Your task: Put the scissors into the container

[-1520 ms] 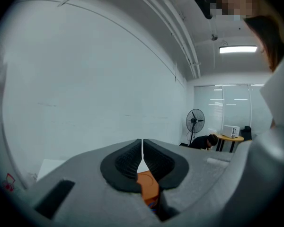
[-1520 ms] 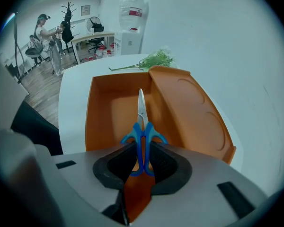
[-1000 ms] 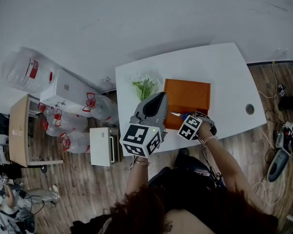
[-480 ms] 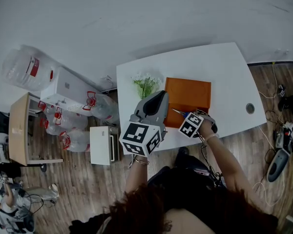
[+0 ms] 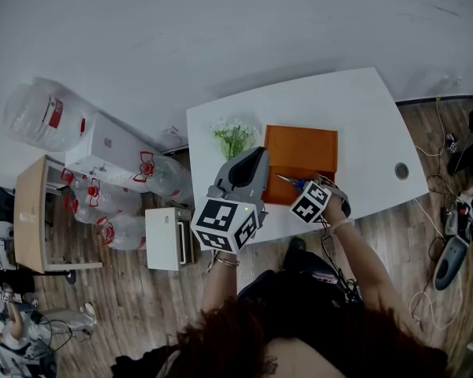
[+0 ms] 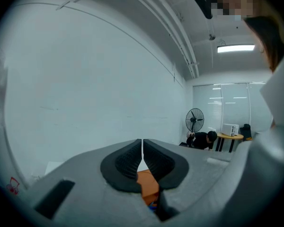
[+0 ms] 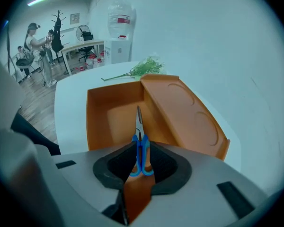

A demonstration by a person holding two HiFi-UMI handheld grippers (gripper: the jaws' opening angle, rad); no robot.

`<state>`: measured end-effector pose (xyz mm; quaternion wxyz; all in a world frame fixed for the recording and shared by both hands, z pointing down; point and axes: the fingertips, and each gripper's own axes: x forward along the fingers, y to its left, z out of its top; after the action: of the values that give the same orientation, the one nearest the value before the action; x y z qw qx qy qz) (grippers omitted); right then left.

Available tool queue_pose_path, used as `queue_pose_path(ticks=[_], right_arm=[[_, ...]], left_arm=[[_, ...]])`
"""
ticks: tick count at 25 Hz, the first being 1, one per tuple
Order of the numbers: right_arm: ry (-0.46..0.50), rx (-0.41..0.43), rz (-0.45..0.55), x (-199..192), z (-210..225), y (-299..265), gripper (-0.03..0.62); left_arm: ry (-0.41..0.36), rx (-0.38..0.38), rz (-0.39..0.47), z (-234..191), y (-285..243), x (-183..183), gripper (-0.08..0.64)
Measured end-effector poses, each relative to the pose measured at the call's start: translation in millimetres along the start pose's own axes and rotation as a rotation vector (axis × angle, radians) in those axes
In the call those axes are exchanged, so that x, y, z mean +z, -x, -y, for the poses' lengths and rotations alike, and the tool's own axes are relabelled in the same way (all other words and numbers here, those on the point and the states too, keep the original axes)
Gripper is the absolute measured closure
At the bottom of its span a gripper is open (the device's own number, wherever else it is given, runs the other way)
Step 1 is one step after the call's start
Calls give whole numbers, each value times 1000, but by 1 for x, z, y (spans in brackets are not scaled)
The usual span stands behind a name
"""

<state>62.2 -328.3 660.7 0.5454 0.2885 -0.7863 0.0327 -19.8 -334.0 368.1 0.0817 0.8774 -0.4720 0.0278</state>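
Nudged slightly further over the open orange plastic container point(image 5: 301, 151) since a second ago, my right gripper point(image 5: 300, 187) is closing its jaws on the blue-handled scissors point(image 7: 138, 123). The pads pinch the handles at lower centre of the right gripper view, with the blades over the container. Left gripper point(image 5: 257, 157) hovers beside it, jaws pressed together, empty.

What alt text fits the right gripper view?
The right gripper, jaws closing, grips small blue-handled scissors by their handles, blades pointing over an open orange plastic container on a white table. A green plant sprig lies beyond it.
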Motion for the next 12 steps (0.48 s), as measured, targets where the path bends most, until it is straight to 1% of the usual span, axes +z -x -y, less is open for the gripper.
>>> queue_pose_path(ticks=[7, 12], right_arm=[[-90, -47, 85, 13, 2, 23, 522], [-169, -104, 144, 19, 7, 44, 535]], left_arm=[[-12, -18, 14, 7, 11, 4, 537], [-15, -35, 26, 13, 21, 7, 537]])
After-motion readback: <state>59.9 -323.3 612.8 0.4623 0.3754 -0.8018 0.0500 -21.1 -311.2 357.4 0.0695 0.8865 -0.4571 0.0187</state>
